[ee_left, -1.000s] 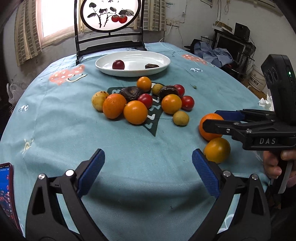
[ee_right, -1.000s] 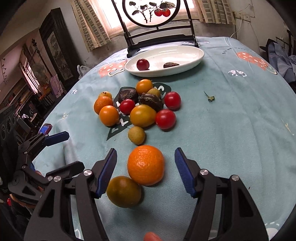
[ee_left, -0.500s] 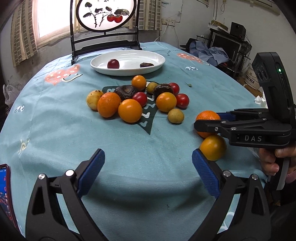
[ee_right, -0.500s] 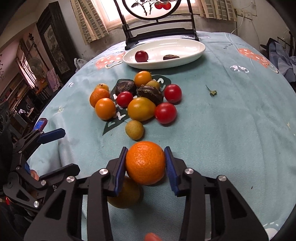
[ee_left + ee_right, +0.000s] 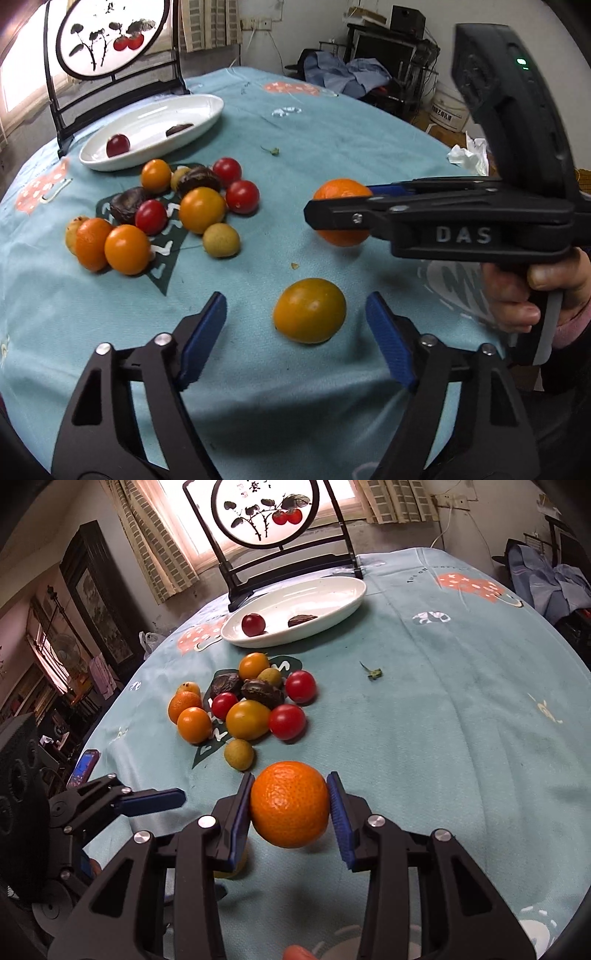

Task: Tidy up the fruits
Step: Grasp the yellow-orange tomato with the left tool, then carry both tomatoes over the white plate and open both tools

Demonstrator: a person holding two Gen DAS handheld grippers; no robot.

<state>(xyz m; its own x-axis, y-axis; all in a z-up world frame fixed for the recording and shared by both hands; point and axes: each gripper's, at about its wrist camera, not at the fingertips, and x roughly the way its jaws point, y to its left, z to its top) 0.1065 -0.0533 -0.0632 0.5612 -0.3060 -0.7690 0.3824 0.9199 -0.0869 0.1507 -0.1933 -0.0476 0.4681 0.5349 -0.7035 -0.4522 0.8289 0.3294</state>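
Right gripper point(image 5: 290, 808) has just clamped the orange point(image 5: 290, 804): a second ago its jaws stood wide on either side of the fruit, now both blue pads press its flanks. In the left wrist view the orange looks clear of the tablecloth point(image 5: 332, 140), with a shadow under it, so I judge the pick done and the carry to the plate point(image 5: 332, 605) next.

Left gripper point(image 5: 295, 332) has swung over from bare cloth and now frames the yellow-orange fruit point(image 5: 309, 310). Its jaws are closing, the fruit is between them, and there is a clear gap on both sides, so no grip yet. That looks like the second pick being set up alongside the first.

Orange: round, pebbled skin, bright and evenly coloured, no visible damage. It fills the jaw gap and sits at the pad tips rather than deep in.

Positions relative to the plate:
- Plate is at the far side of the table and holds a red fruit point(image 5: 253, 624) and a dark wrinkled one point(image 5: 302, 620).
- The main pile point(image 5: 247, 701) lies just in front of the plate.
- The orange is well nearer than the pile.
- The yellow-orange fruit is nearer still, resting on the cloth.
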